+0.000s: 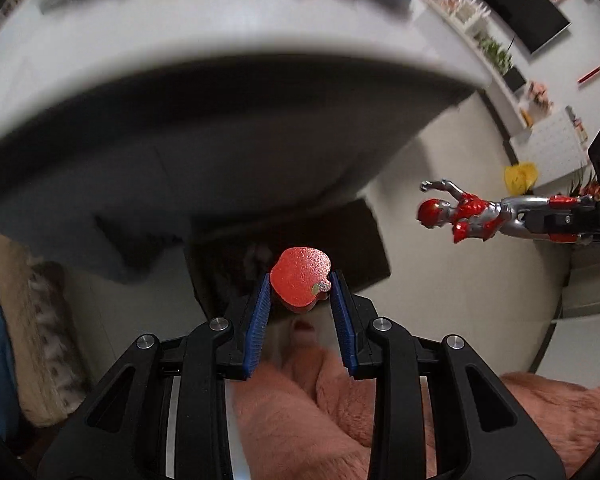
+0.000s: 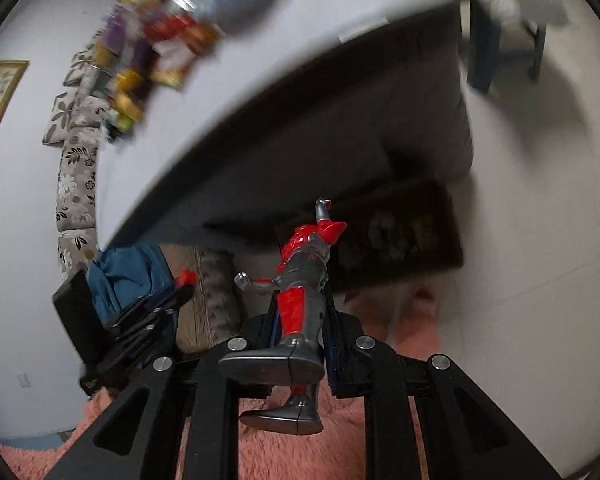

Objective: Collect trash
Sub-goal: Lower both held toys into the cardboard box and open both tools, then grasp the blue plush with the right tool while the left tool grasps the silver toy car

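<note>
My left gripper (image 1: 300, 286) is shut on a flat red apple-shaped piece (image 1: 300, 278), held between its blue pads over the floor beside the white table (image 1: 220, 40). My right gripper (image 2: 300, 304) is shut on a red and silver action figure (image 2: 302, 276), gripped by the legs, its feet toward the camera. The figure also shows in the left wrist view (image 1: 472, 212), held out at the right. The left gripper with the apple piece shows at the left of the right wrist view (image 2: 180, 284).
A dark box or bin (image 1: 292, 236) sits on the floor under the table edge, also in the right wrist view (image 2: 396, 232). Blurred packets and toys (image 2: 152, 40) crowd the tabletop. A pink fluffy rug (image 1: 340, 400) lies below. A patterned sofa (image 2: 76, 168) stands at the left.
</note>
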Tool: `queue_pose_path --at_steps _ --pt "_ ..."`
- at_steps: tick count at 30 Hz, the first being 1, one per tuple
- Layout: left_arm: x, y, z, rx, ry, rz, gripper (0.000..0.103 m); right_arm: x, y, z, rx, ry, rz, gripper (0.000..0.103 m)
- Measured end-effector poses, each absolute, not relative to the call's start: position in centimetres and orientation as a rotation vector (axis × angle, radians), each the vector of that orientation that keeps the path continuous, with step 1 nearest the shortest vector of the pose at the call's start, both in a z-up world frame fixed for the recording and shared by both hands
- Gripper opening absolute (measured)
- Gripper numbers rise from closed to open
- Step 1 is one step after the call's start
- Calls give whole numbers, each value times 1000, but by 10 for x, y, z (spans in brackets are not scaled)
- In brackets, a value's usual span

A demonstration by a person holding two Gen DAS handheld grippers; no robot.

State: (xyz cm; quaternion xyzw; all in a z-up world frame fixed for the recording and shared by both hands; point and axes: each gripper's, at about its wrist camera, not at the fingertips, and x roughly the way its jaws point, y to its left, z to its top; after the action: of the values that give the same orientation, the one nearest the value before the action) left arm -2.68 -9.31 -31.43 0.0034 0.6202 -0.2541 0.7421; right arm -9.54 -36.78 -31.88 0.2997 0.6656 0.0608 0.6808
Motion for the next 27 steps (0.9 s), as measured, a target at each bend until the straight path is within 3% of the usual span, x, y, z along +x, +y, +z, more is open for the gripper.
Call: queue_pose_path --at_steps 9,11,12,13,14,15,16,17,27 --pt "1 -129 -505 103 1578 -391 30 -57 -349 -524 608 1697 -2 18" --pt "8 -132 -534 116 1609 -355 38 -50 -344 -549 546 1708 4 19" --pt "12 -133 -550 126 1630 -324 56 -48 -341 -561 511 1712 -11 21" --pt "14 -132 -559 130 1641 -303 71 -47 -341 -569 487 1714 -33 49" --pt "17 -131 -570 131 1651 -280 74 -46 -342 -574 465 1706 -58 86" --pt "14 -127 -575 131 1655 -265 75 -46 -345 -576 457 1691 -70 88" --pt "14 -124 -582 116 1668 -258 75 -45 -347 -579 464 1688 -57 77" --pt "14 -121 -587 102 1684 -247 75 -46 -349 -583 476 1697 -51 76" --pt "-1 -104 -566 77 1710 -214 75 -45 -352 -547 515 1686 -50 82"
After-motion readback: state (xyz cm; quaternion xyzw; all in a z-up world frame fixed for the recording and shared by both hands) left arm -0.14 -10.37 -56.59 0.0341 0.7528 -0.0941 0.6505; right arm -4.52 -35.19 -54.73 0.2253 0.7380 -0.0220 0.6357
